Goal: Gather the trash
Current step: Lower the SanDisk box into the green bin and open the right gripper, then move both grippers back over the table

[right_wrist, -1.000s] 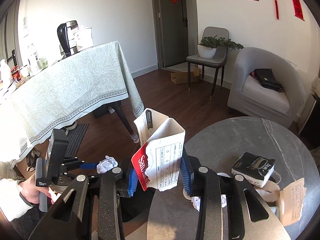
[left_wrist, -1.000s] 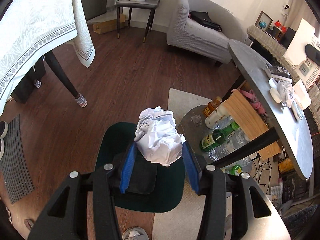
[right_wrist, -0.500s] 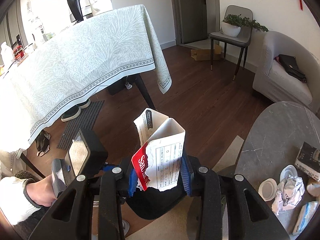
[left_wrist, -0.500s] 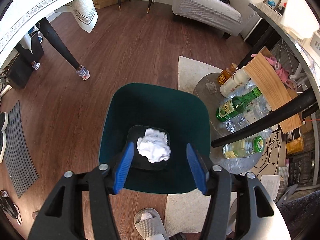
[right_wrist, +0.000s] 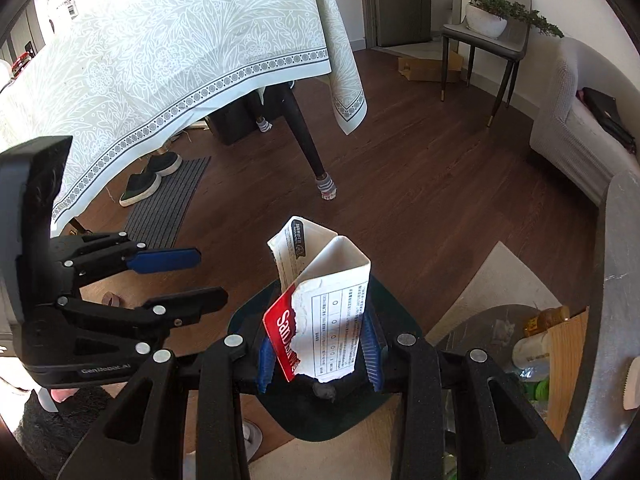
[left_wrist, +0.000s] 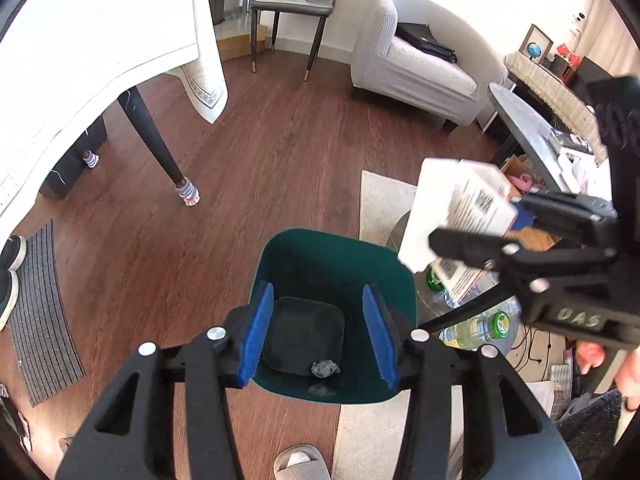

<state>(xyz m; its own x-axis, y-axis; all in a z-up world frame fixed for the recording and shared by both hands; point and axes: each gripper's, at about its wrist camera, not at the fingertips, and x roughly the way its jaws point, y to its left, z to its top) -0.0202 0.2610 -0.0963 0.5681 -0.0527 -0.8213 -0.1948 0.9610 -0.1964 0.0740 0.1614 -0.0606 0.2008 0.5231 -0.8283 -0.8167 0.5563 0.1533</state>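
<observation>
Carton [right_wrist: 320,316] sat clamped in right tool [right_wrist: 318,350] just above green bin [left_wrist: 332,264], left tool [left_wrist: 318,332] gaped empty over paper wad [left_wrist: 325,368] inside; best to centre carton over opening, lower, then release so it clears the rim.

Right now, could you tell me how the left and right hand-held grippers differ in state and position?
The left hand-held gripper is open and empty; the right hand-held gripper is shut on a torn paper carton. The left one looks straight down into the dark green trash bin, where a crumpled paper ball lies; the right one holds its carton over the bin's edge. Both have blue pads.
</observation>
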